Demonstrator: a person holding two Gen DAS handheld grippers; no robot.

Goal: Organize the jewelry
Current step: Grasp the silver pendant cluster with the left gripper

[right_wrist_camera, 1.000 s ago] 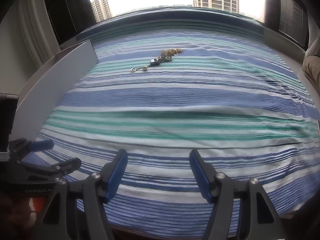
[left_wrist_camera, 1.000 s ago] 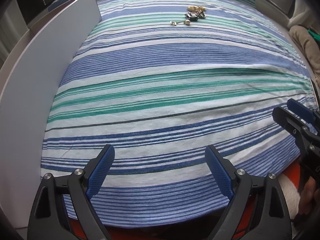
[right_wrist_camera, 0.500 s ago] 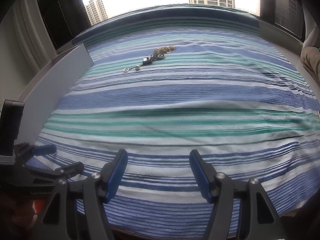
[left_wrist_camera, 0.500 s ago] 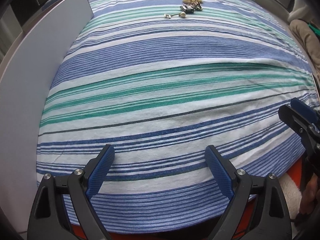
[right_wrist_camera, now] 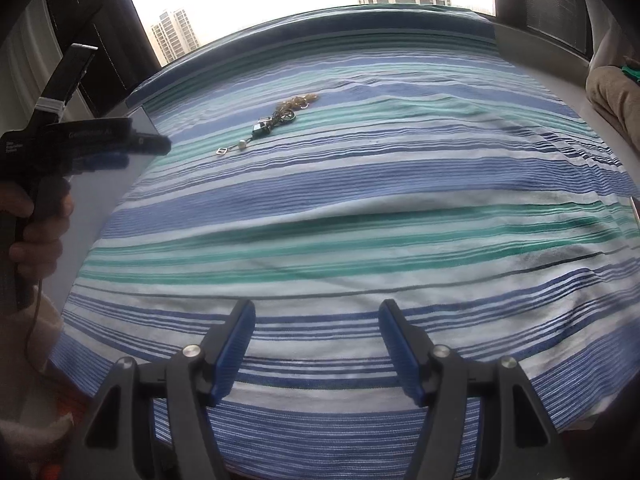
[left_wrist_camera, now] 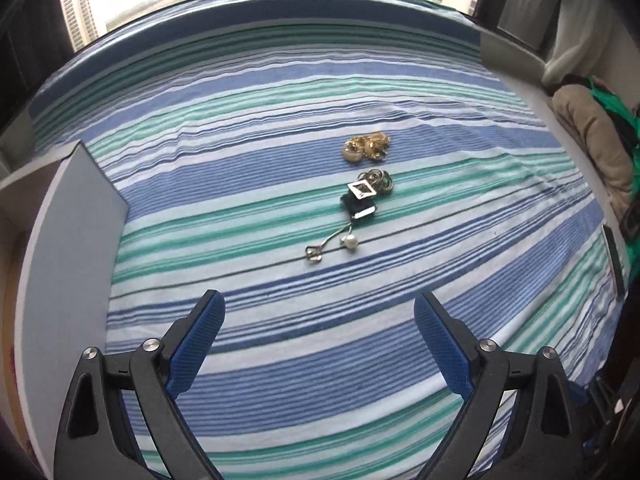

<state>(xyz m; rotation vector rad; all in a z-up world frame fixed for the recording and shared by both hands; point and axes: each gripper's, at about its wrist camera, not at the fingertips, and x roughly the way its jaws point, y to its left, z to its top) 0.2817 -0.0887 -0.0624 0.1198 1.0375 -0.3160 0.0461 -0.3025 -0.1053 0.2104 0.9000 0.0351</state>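
A small heap of jewelry lies on the striped cloth [left_wrist_camera: 280, 168]: gold pieces [left_wrist_camera: 366, 148] at the far end, rings and a dark square pendant [left_wrist_camera: 362, 198] in the middle, a pearl [left_wrist_camera: 351, 242] on a thin chain with a small clasp [left_wrist_camera: 314, 255] nearest me. My left gripper [left_wrist_camera: 320, 312] hangs open a short way in front of the clasp, nothing between its blue pads. From the right wrist view the same heap [right_wrist_camera: 276, 120] is far off; my right gripper [right_wrist_camera: 316, 312] is open and empty near the cloth's front edge. The left gripper [right_wrist_camera: 120, 148] shows at the left there, held by a hand.
A white board [left_wrist_camera: 68, 264] stands along the left side of the cloth. A beige cushion [left_wrist_camera: 592, 140] and green fabric lie at the right. A window with tall buildings is behind the far edge.
My left gripper has swept forward toward the jewelry, which now looks much nearer and lower in its view. The right gripper has crept slightly forward and stays open.
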